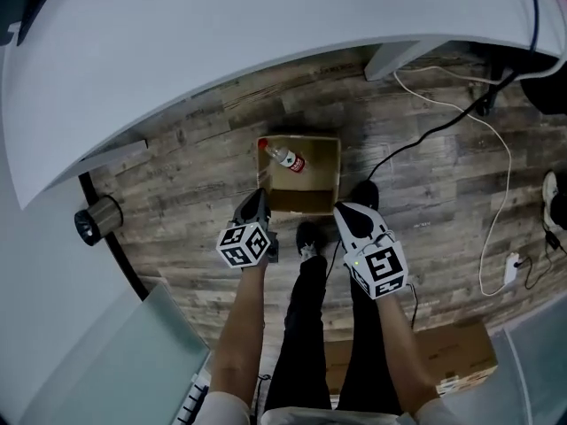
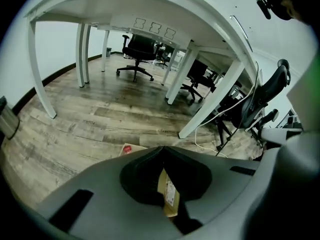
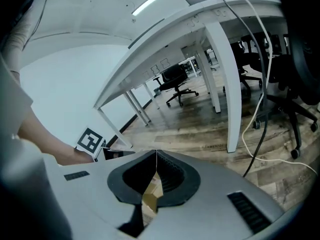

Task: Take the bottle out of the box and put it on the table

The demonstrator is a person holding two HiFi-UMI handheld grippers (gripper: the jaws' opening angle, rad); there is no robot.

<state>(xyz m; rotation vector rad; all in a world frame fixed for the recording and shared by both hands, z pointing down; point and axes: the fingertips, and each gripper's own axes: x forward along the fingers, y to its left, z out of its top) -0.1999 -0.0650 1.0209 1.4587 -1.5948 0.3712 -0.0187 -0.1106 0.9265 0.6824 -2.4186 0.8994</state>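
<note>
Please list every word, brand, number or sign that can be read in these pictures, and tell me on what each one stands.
No text can be read anywhere.
Bottle lying in the box: red label, print too small to read.
Sticker on the box, seen in the left gripper view: print blurred.
Left gripper and right gripper: black-and-white square markers on their cubes, patterns only, no letters.

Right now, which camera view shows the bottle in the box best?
The head view: the bottle lies whole in the open box. The left gripper view shows only a red patch, perhaps it; the right gripper view shows none of it.
</note>
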